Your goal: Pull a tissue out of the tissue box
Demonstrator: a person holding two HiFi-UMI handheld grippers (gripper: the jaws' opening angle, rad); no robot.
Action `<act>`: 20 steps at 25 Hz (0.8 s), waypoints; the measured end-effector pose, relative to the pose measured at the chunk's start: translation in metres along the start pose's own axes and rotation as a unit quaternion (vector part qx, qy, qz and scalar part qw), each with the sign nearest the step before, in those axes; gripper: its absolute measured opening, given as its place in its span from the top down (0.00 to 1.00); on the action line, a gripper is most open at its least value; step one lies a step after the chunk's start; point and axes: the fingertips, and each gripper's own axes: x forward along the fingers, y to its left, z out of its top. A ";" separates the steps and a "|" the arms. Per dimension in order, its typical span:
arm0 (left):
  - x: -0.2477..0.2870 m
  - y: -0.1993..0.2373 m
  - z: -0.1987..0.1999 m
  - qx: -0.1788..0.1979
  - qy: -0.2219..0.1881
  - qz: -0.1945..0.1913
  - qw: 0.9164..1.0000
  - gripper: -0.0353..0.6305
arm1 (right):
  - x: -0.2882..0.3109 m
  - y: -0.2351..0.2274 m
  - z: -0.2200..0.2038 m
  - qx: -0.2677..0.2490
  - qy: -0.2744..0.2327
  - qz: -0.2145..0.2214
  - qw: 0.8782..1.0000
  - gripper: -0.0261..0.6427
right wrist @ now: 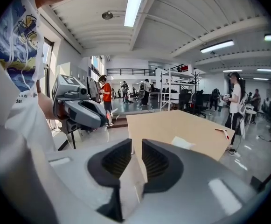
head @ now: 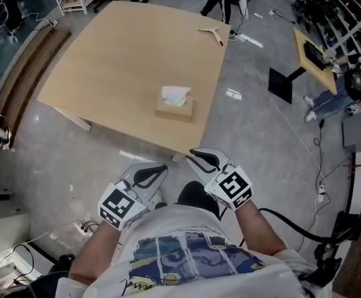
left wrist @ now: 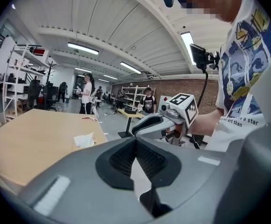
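Note:
A cardboard tissue box (head: 174,108) stands near the front right edge of the light wooden table (head: 105,61), and a white tissue (head: 175,95) sticks up out of it. Both grippers are held short of the table, over the floor, pointing toward it. The left gripper (head: 163,167) has its jaws together with nothing held; its pads meet in the left gripper view (left wrist: 136,140). The right gripper (head: 191,152) stands slightly open, with a narrow empty gap between the pads (right wrist: 137,141). The tissue (left wrist: 84,140) (right wrist: 183,143) shows small and far ahead in both gripper views.
A red-and-white tool (head: 212,33) lies at the table's far right corner. A small side table on a black stand (head: 304,58) and a seated person (head: 345,89) are at the right. Cables run over the floor near my feet, and people stand behind the table.

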 end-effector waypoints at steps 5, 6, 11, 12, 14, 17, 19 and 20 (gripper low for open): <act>0.018 0.030 0.009 -0.004 -0.003 0.013 1.000 0.94 | 0.028 -0.053 -0.003 0.005 0.013 0.008 1.000 0.84; 0.023 0.037 0.013 -0.008 -0.005 0.021 1.000 0.94 | 0.033 -0.065 -0.006 0.008 0.019 0.012 1.000 0.83; 0.047 0.063 0.029 -0.025 -0.015 0.062 0.998 0.94 | 0.060 -0.136 -0.020 0.025 0.044 0.029 0.998 0.79; 0.052 0.068 0.031 -0.029 -0.017 0.067 0.997 0.94 | 0.066 -0.150 -0.022 0.031 0.044 0.029 0.998 0.79; 0.062 0.075 0.034 -0.036 -0.021 0.080 0.996 0.94 | 0.079 -0.176 -0.028 0.045 0.046 0.030 0.997 0.77; 0.075 0.083 0.034 -0.045 -0.017 0.101 0.994 0.94 | 0.102 -0.207 -0.042 0.082 0.053 0.042 0.994 0.75; 0.085 0.088 0.032 -0.056 -0.012 0.114 0.992 0.94 | 0.118 -0.225 -0.050 0.115 0.053 0.049 0.991 0.75; 0.089 0.090 0.032 -0.060 -0.012 0.119 0.991 0.94 | 0.125 -0.235 -0.053 0.129 0.051 0.052 0.989 0.74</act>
